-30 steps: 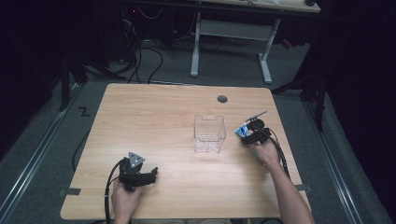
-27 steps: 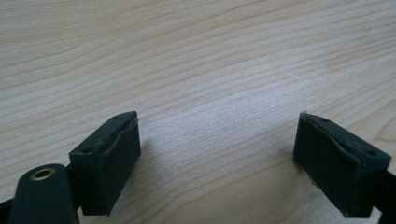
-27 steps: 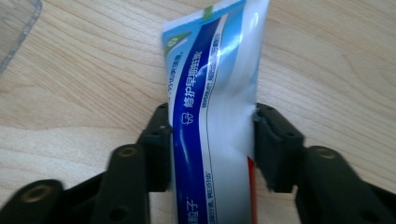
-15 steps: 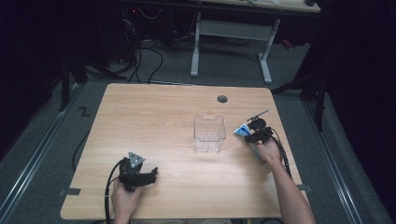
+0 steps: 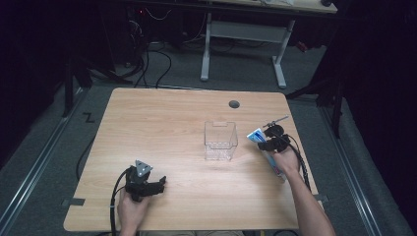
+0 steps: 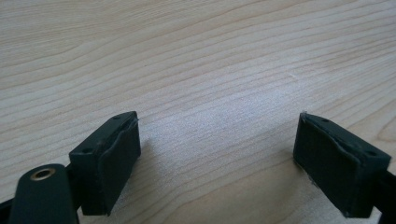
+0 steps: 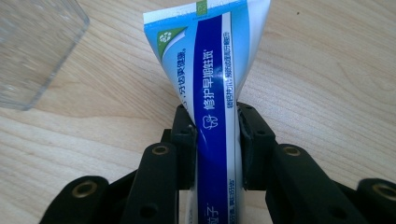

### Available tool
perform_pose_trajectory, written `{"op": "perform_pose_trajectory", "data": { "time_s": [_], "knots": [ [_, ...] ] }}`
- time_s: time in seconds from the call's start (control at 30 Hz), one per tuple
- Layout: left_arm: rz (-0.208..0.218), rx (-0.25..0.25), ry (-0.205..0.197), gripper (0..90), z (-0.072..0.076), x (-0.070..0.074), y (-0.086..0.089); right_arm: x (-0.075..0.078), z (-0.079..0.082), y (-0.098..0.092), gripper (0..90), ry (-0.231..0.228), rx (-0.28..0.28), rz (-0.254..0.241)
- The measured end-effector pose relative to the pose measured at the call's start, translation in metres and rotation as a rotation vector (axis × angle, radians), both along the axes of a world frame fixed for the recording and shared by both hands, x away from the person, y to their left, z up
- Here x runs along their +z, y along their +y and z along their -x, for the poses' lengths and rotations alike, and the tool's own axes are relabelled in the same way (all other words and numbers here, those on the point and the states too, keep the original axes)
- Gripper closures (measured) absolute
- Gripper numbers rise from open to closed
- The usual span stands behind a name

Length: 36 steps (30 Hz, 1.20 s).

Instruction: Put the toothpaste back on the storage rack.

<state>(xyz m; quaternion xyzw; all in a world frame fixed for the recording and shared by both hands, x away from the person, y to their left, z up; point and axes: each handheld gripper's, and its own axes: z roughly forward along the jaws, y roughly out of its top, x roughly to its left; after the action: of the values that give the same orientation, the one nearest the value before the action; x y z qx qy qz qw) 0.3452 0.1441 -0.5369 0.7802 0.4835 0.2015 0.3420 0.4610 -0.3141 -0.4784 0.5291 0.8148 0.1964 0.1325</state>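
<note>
Over at the near left corner of the table (image 5: 162, 123), the person's left hand (image 5: 130, 209) rests with the left gripper (image 5: 156, 186) low on the wood, its grey three-cornered plate on top and its cable looping back toward the table's edge. In the left gripper view the two jaws stand wide apart, with plain wood grain between them and nothing held.

Moving across, a clear box (image 5: 221, 141) sits upright near the middle of the table, open at the top, and looks empty from above. A small round hole (image 5: 234, 104) lies in the tabletop beyond it, toward the far edge.

Just right of the box, apart from it, the right hand (image 5: 285, 161) holds the right gripper (image 5: 261, 145) pointing toward the box. Its jaws are closed narrowly on a tube (image 7: 215, 79), blue and white with a dark blue band of printed characters, gripped across its body. The flat crimped end fans out ahead of the jaws toward the box; the rest runs back under the gripper and hand. In the right gripper view a corner of the box (image 7: 35, 44) shows at upper left, close to the tube's end but not touching it. Whether the tube is resting on the table or lifted just off it, I cannot tell.
</note>
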Motion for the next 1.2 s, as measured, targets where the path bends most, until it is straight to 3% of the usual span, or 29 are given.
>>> {"op": "perform_pose_trajectory", "data": {
  "time_s": [0.7, 1.2],
  "knots": [
    [0.000, 0.000, 0.000, 14.9, 0.000, 0.000, 0.000, 0.030, 0.031, -0.018, 72.3, -0.120, 0.011, -0.209],
    [-0.001, 0.000, -0.001, 14.9, 0.000, 0.000, 0.000, 0.042, 0.048, -0.015, 72.4, -0.186, 0.047, -0.246]
  ]
}}
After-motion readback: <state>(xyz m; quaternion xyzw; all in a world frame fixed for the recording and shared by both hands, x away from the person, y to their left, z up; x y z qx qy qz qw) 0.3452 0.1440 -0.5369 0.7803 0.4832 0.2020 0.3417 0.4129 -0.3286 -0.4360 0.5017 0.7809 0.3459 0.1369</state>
